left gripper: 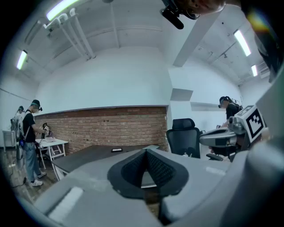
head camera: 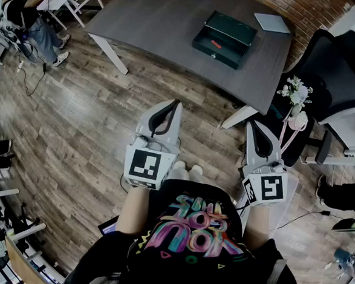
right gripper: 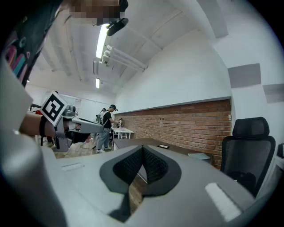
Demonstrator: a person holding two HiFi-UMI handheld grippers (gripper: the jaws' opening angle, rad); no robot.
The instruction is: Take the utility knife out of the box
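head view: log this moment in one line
stage: before reach | left gripper: shut, empty | right gripper: shut, empty | box: open on table, not reached

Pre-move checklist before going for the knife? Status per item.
1. Box open: ok. The box on the table stands open.
2. Knife located: cannot tell; a small orange thing lies inside, too small to identify.
3. Left tool empty: ok, jaws together on nothing.
4. Right tool empty: ok, jaws together on nothing.
5. Tools near box: not ok, both held short of the table, over the floor.
6. Jaws opened for grasp: not ok, both shut.
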